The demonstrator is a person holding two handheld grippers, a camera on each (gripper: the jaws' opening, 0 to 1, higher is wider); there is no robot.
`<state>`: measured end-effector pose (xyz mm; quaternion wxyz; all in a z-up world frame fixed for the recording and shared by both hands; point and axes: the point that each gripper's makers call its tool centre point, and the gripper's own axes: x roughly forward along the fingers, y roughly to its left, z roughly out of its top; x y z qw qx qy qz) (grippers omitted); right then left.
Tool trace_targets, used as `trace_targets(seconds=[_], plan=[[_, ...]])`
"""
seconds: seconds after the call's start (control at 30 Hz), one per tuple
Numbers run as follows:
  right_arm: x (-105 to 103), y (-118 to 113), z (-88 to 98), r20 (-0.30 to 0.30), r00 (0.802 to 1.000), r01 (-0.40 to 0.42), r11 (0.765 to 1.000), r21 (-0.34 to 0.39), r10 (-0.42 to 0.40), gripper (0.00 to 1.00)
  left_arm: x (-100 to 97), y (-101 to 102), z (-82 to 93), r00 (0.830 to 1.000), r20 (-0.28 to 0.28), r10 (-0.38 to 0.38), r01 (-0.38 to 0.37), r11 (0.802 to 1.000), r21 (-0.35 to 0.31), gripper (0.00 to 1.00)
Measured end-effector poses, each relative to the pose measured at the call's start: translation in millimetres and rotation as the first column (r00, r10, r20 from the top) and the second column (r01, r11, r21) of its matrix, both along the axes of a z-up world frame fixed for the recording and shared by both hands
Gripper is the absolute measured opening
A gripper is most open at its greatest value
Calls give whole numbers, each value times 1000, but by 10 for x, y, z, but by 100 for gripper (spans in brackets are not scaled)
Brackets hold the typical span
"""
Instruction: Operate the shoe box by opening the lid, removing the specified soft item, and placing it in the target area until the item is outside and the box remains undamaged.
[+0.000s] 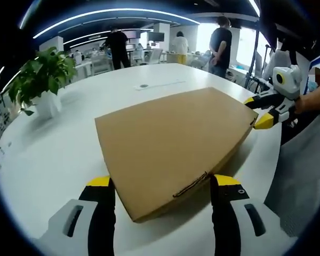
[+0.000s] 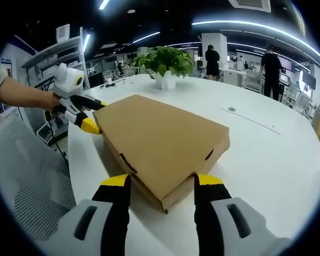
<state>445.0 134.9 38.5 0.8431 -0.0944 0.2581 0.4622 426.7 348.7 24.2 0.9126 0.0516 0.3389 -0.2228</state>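
The left tool (image 1: 162,186) and right tool (image 2: 161,184) each stood open, jaws straddling opposite corners of the closed brown box (image 1: 173,141) near the white tabletop's (image 1: 69,144) edge, gripping nothing. No writing was legible. A potted plant (image 1: 42,80) stood beyond.

Your two views face each other from opposite corners of the shoe box (image 1: 173,144) (image 2: 160,141), both close, sharing its lid.
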Motion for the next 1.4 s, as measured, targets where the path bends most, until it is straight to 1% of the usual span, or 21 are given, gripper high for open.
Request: trace_targets(seconds=[0.2,0.5,0.87,0.9,0.93,0.97,1.07,1.3,1.4], plan=[[-48,88,4,-1,1000,-10,1000,10,10,44,-59,81,1,1000,-3,3,-3,1000,4,75],[-116,196,3,9,1000,-28,1000,10,28,44,-189,122,46,1000,2,14,-14,1000,4,75],[-130,221,-8,30,999,-14,1000,11,14,46,-205,120,65,1000,-4,12,-12,1000,12,75],[-126,217,-9,32,999,-13,1000,10,13,45,-206,123,62,1000,-4,10,-10,1000,14,75],[-125,214,-7,34,999,-12,1000,9,12,45,-213,127,55,1000,-3,0,0,999,37,74],[-122,210,-4,35,999,-12,1000,12,12,45,-217,133,49,1000,-5,-4,4,999,45,73],[-129,210,9,42,999,-22,1000,11,21,45,-216,144,65,1000,-5,-5,5,999,38,73],[-138,207,77,43,999,-26,999,24,25,46,-234,150,140,1000,15,4,-4,1000,27,73],[-144,209,103,54,998,-27,999,24,26,46,-240,157,207,999,39,7,-7,1000,18,73]])
